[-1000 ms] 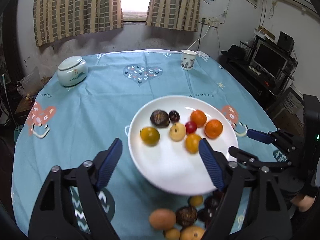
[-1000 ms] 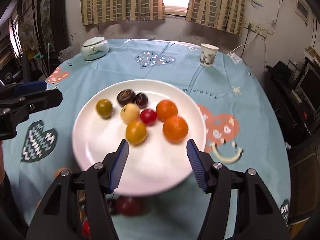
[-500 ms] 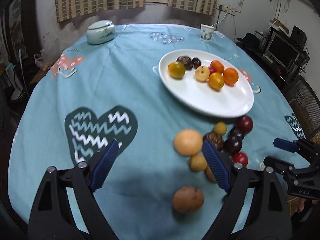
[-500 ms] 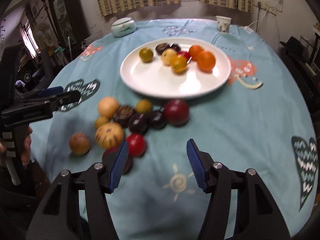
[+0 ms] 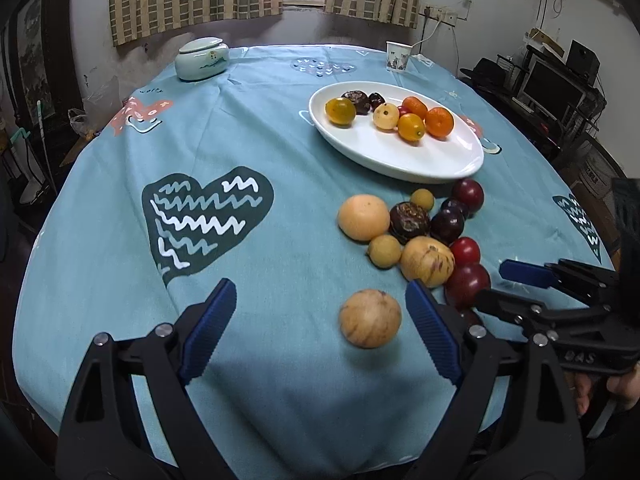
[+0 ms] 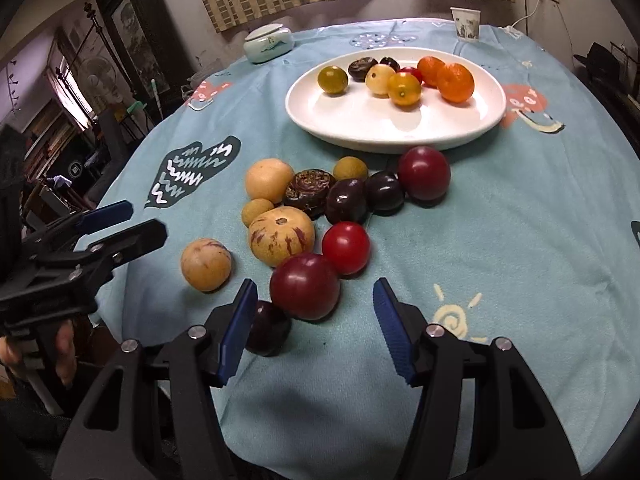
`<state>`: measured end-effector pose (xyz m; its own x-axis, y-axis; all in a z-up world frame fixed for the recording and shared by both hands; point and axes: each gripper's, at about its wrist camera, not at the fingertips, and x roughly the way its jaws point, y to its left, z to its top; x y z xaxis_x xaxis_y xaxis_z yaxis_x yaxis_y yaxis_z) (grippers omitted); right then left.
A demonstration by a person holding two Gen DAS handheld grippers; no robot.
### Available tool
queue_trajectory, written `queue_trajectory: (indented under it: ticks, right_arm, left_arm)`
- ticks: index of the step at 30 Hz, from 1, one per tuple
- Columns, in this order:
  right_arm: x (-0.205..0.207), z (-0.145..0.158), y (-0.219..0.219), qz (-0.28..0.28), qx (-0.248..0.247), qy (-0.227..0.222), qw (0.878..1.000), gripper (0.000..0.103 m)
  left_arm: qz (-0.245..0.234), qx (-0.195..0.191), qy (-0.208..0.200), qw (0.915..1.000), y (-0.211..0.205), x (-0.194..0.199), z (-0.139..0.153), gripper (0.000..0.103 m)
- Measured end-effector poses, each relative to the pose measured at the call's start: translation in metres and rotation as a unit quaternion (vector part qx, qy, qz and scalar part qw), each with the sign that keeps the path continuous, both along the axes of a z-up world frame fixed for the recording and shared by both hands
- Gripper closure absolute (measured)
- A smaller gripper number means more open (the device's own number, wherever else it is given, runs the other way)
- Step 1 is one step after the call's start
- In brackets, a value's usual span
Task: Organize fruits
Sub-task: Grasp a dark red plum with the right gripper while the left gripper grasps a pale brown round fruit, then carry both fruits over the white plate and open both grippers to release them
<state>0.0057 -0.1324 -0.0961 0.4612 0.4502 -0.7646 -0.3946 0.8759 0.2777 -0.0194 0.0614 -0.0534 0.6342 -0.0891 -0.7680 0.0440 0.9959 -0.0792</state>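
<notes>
A white plate on the blue cloth holds several small fruits, orange, yellow and dark. In front of it lies a loose heap of several more. My left gripper is open, low over the cloth. A tan streaked fruit lies between its fingers, nearer the right one, untouched. My right gripper is open too, with a dark red plum at its fingertips and a gap on the right side. A dark plum sits by its left finger. Each gripper shows in the other's view: right gripper, left gripper.
A lidded ceramic jar and a paper cup stand at the table's far edge. The near table edge is just under both grippers. Shelves with a monitor stand off to the right. A hand holds the left gripper.
Both grippers have drawn back from above the plate and come down over the near heap of loose fruit. The left jaws stand a little wider.
</notes>
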Motion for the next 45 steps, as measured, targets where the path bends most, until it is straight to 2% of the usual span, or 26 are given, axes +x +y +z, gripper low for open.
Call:
queue_trajectory:
  ticks: [3, 4, 5, 6, 7, 10, 13, 18, 19, 20, 21, 23, 26, 29, 34, 45]
  right_arm:
    - [0.010, -0.012, 0.006, 0.007, 0.017, 0.023, 1.000, 0.043]
    - [0.013, -0.017, 0.008, 0.017, 0.035, 0.036, 0.999, 0.055]
    - [0.014, -0.019, 0.010, 0.022, 0.048, 0.044, 0.998, 0.056]
    - [0.012, -0.016, 0.012, 0.020, 0.038, 0.032, 0.999, 0.057]
    - [0.010, -0.012, 0.013, 0.019, 0.023, 0.019, 0.999, 0.064]
    - [0.000, 0.002, 0.006, 0.007, 0.002, -0.014, 1.000, 0.064]
    - [-0.004, 0.006, -0.007, -0.024, -0.040, -0.039, 0.998, 0.064]
    - [-0.002, -0.004, -0.026, -0.043, -0.049, -0.020, 0.998, 0.064]
    - [-0.002, -0.006, -0.028, -0.043, -0.048, -0.015, 0.998, 0.064]
    - [-0.001, -0.010, -0.029, -0.043, -0.046, -0.011, 0.998, 0.064]
    - [0.000, -0.012, -0.031, -0.043, -0.045, -0.007, 0.998, 0.064]
    - [0.000, -0.014, -0.031, -0.041, -0.043, -0.009, 0.998, 0.063]
    - [-0.002, -0.020, -0.030, -0.030, -0.042, 0.000, 0.999, 0.062]
    - [-0.007, -0.018, -0.025, -0.025, -0.056, -0.014, 0.998, 0.064]
    - [-0.013, -0.008, -0.030, -0.035, -0.043, -0.029, 0.998, 0.064]
    - [-0.019, 0.004, -0.029, -0.033, -0.037, -0.035, 0.998, 0.064]
  left_arm:
    - [-0.007, -0.002, 0.008, 0.9999, 0.002, -0.002, -0.005, 0.015]
    - [-0.009, -0.003, 0.013, 0.9999, 0.002, -0.003, -0.008, 0.015]
    - [-0.011, -0.003, 0.017, 0.9998, 0.002, -0.003, -0.010, 0.015]
    - [-0.013, -0.002, 0.022, 0.9997, 0.002, -0.004, -0.013, 0.015]
    - [-0.014, -0.003, 0.025, 0.9996, 0.001, -0.004, -0.015, 0.015]
    - [-0.017, -0.006, 0.036, 0.9992, 0.000, -0.001, -0.021, 0.015]
    - [-0.026, -0.011, 0.046, 0.9985, -0.006, 0.005, -0.029, 0.015]
    - [-0.045, -0.013, 0.058, 0.9972, -0.022, 0.011, -0.041, 0.017]
    - [-0.047, -0.016, 0.059, 0.9970, -0.025, 0.013, -0.043, 0.023]
    - [-0.049, -0.018, 0.064, 0.9966, -0.027, 0.014, -0.046, 0.038]
    - [-0.054, -0.021, 0.071, 0.9958, -0.029, 0.016, -0.050, 0.047]
    - [-0.057, -0.015, 0.062, 0.9963, -0.033, 0.015, -0.050, 0.061]
    - [-0.056, -0.019, 0.062, 0.9963, -0.032, 0.015, -0.049, 0.061]
    - [-0.056, -0.025, 0.056, 0.9965, -0.032, 0.014, -0.043, 0.061]
    - [-0.053, -0.025, 0.033, 0.9977, -0.028, 0.008, -0.027, 0.061]
    - [-0.062, -0.030, 0.025, 0.9973, -0.030, 0.002, -0.013, 0.061]
